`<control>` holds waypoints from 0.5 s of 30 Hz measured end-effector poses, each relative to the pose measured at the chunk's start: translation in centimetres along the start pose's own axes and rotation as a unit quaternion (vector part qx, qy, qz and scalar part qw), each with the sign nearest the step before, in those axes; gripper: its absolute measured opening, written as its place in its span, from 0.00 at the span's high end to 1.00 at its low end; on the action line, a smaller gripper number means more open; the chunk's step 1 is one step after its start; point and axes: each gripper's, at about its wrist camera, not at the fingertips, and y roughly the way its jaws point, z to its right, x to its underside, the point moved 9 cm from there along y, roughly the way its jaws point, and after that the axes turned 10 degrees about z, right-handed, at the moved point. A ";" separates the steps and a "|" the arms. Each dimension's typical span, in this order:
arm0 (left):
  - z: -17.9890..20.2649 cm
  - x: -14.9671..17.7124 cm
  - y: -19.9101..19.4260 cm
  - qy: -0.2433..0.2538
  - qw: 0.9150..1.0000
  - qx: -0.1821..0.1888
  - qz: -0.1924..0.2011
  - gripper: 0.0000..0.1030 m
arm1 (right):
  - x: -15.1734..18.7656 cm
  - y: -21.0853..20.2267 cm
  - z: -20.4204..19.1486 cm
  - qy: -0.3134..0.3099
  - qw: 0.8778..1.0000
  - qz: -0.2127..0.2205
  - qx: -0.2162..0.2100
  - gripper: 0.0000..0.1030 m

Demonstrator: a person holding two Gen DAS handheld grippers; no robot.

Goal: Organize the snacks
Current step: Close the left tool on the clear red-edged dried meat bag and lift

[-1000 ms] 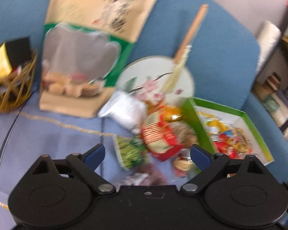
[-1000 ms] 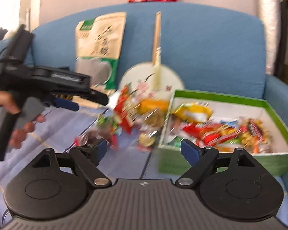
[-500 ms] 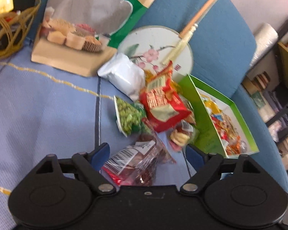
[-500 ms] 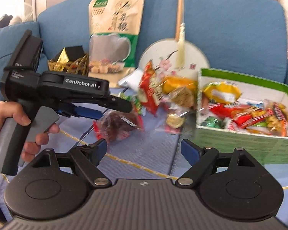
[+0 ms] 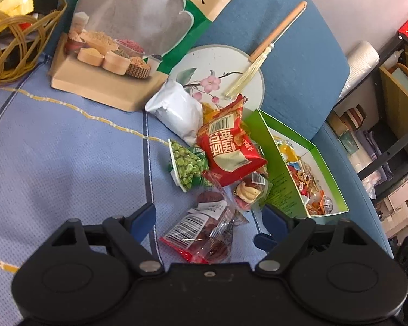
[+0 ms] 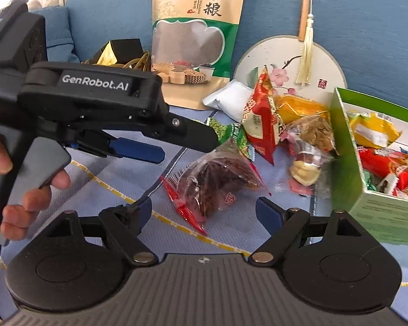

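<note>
Loose snacks lie in a pile on the blue sofa seat. They include a clear packet of dark red dried fruit (image 5: 204, 233) (image 6: 212, 182), a red snack bag (image 5: 228, 149) (image 6: 261, 125), a green pea packet (image 5: 187, 165) (image 6: 223, 130), a white pouch (image 5: 176, 108) and a small pastry packet (image 5: 249, 190) (image 6: 306, 167). A green box (image 5: 283, 187) (image 6: 348, 146) to the right holds several wrapped snacks. My left gripper (image 5: 208, 217) (image 6: 187, 146) is open, just above the dried-fruit packet and straddling it. My right gripper (image 6: 204, 209) is open and empty in front of the same packet.
A tall grain pouch (image 5: 138, 27) (image 6: 195, 32) and a round painted fan (image 5: 217, 76) (image 6: 291, 65) lean on the sofa back. A wicker basket (image 5: 19, 54) stands at the far left. Shelves (image 5: 394, 108) stand beyond the sofa's right arm. A hand (image 6: 27, 190) holds the left gripper.
The left gripper has come down and forward over the pile, so the dried-fruit packet now lies between its open fingers. The right gripper has moved closer to the pile.
</note>
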 end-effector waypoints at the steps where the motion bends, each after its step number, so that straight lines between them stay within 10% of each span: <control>1: 0.0 0.0 0.0 -0.001 1.000 0.002 -0.001 0.00 | 0.0 0.1 0.0 0.000 1.000 0.001 0.001 0.00; 15: 0.0 0.6 1.2 -0.006 1.000 0.013 -0.022 0.00 | -0.2 1.4 0.1 0.011 1.000 -0.004 -0.004 0.00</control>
